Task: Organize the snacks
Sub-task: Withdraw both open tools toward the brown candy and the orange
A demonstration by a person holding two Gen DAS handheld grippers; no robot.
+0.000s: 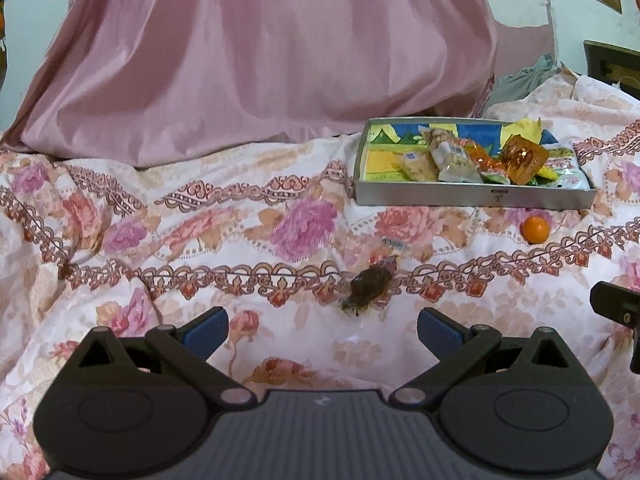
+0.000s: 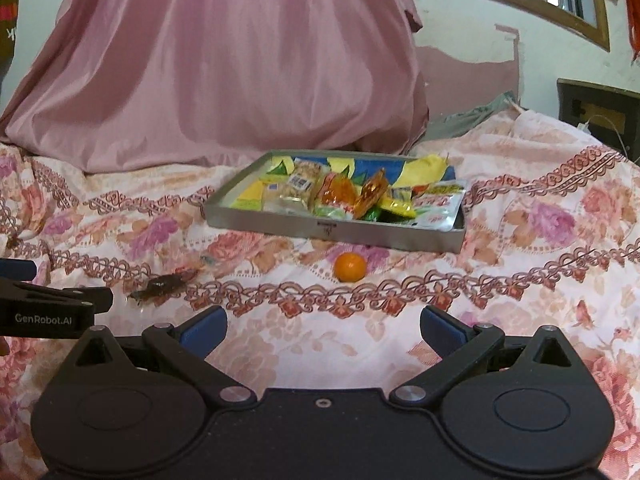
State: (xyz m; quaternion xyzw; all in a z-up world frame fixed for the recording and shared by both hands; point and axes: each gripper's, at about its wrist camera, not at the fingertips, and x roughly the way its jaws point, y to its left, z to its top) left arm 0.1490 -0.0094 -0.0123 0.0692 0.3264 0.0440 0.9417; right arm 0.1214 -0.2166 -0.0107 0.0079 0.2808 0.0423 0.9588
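A shallow metal tray (image 1: 472, 197) (image 2: 280, 228) sits on the flowered bedspread, filled with several wrapped snacks (image 1: 452, 160) (image 2: 344, 196). In front of it lies a small orange fruit (image 1: 535, 230) (image 2: 350, 266). A dark brown wrapped snack (image 1: 370, 282) (image 2: 160, 285) rests on the cloth, left of the orange. My left gripper (image 1: 322, 332) is open and empty, just short of the brown snack. Wide open too, my right gripper (image 2: 323, 330) holds nothing and faces the orange from some distance back.
A big pink pillow (image 1: 248, 52) (image 2: 216, 60) stands behind the tray. Grey cloth (image 1: 524, 78) and a dark wooden piece (image 2: 600, 112) lie at the far right. The bedspread (image 1: 200, 240) is wrinkled. The other gripper's body shows at the left edge (image 2: 48, 308).
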